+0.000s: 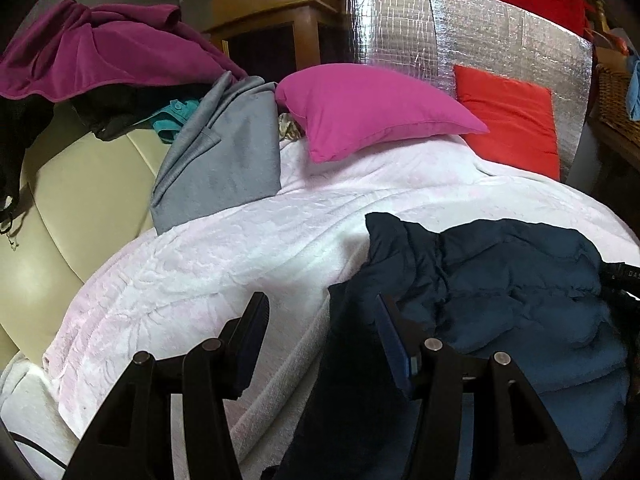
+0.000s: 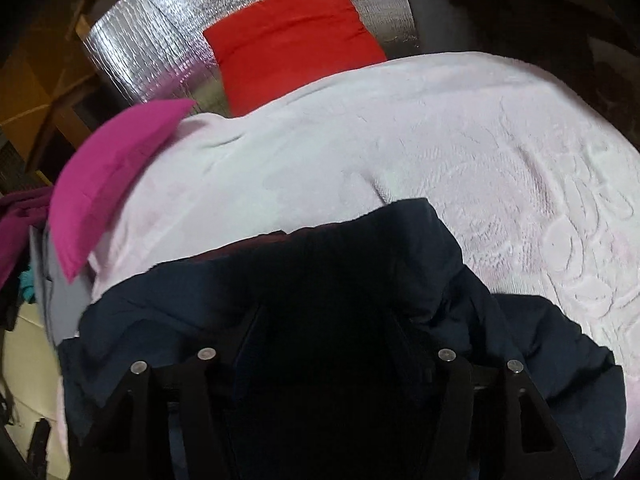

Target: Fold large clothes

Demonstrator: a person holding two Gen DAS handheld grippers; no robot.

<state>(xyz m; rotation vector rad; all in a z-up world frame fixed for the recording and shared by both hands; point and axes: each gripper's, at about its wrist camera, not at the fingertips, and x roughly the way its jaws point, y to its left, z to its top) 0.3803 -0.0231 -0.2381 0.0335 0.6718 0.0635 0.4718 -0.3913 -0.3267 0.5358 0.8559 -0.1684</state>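
Observation:
A puffy navy jacket (image 1: 500, 280) lies crumpled on a white textured blanket (image 1: 240, 248) that covers a bed. My left gripper (image 1: 324, 320) hovers at the jacket's left edge. Its jaws stand apart, a dark fold lies against the right finger (image 1: 394, 332), and bare blanket shows beside the left finger (image 1: 256, 320). In the right wrist view the jacket (image 2: 520, 340) fills the lower half. My right gripper (image 2: 328, 320) sits low over it, with dark fabric bulging between its fingers. Shadow hides whether the pads press on the cloth.
A pink pillow (image 1: 368, 108) and a red cushion (image 1: 512, 120) lean on a silver foil board (image 1: 400, 28) at the bed's head. A grey garment (image 1: 224, 152) and a magenta one (image 1: 88, 52) are piled on a cream seat (image 1: 80, 192) to the left. A wicker basket (image 1: 620, 96) stands at the right.

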